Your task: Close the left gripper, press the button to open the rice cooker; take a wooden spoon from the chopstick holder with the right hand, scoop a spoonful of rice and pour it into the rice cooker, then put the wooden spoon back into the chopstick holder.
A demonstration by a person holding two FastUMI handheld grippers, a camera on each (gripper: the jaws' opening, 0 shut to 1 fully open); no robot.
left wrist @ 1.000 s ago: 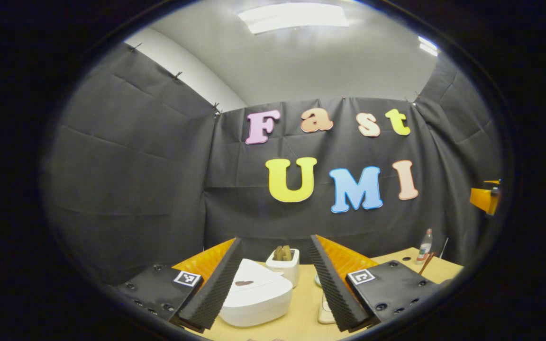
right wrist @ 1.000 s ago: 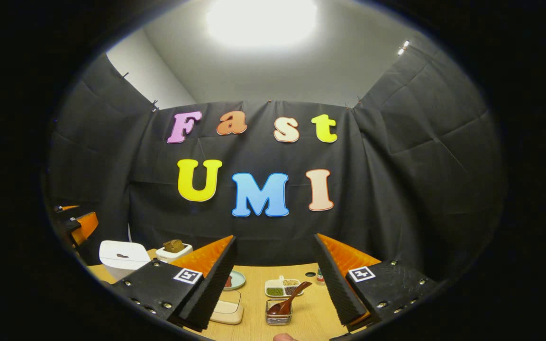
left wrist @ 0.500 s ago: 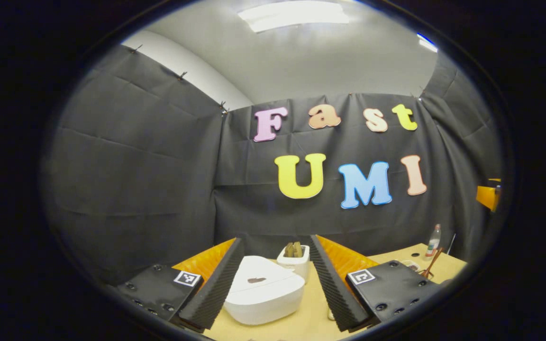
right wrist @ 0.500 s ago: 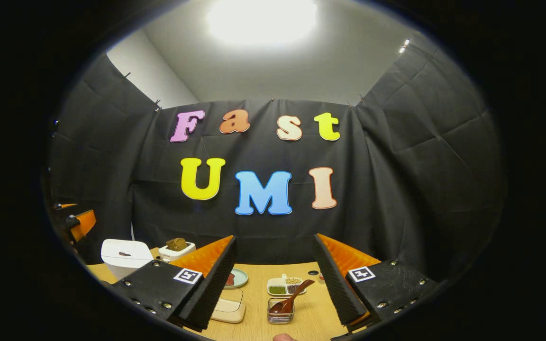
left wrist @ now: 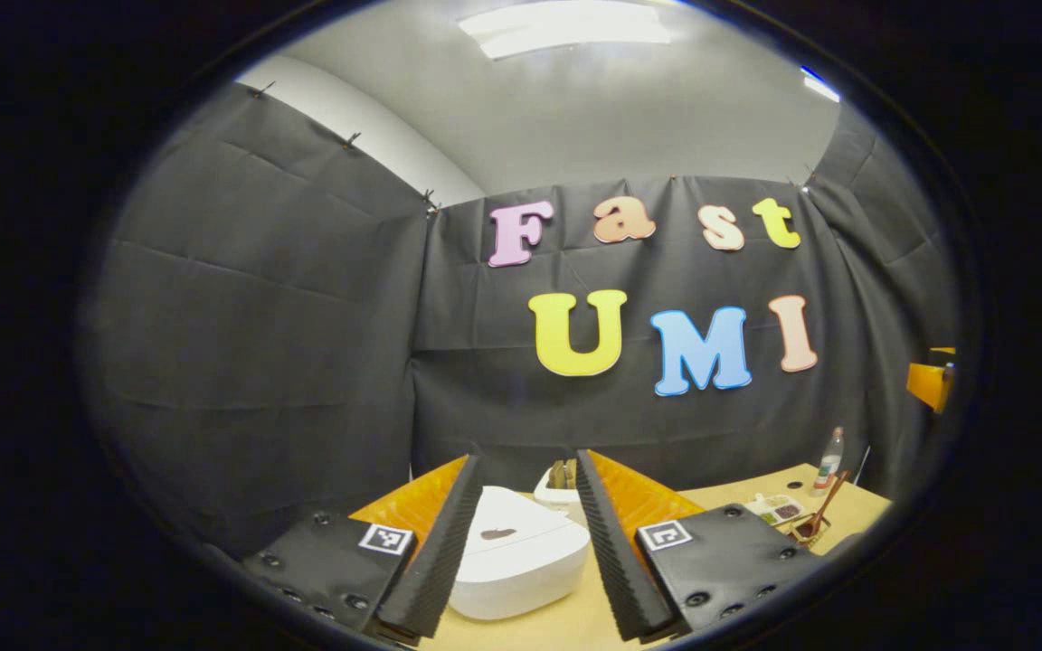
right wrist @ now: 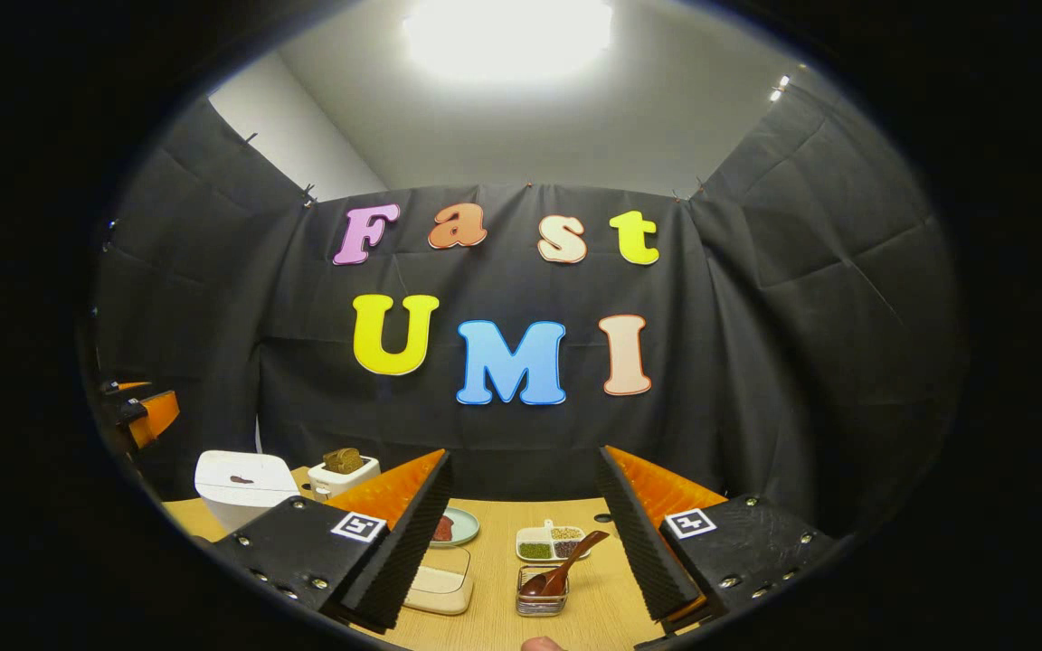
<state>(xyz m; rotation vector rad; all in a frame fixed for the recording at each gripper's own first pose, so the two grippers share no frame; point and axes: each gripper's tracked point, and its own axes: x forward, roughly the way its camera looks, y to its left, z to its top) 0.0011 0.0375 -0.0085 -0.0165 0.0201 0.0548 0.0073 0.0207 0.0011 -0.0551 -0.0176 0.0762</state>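
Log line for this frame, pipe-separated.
phase: pre-press | left gripper: open, facing rice cooker, lid shut | right gripper: open | wooden spoon: in holder

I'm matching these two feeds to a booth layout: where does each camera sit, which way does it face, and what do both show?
Left gripper view: rides on the left gripper, looking forward over the closed rice cooker toward the back wall; its own two fingers frame the cooker, jaws apart.
Right gripper view: rides on the right gripper, facing the same wall; its fingers frame the wooden spoon in its small holder, and a fingertip shows at the bottom edge.
Shared: rice cooker, spoon, wooden table.
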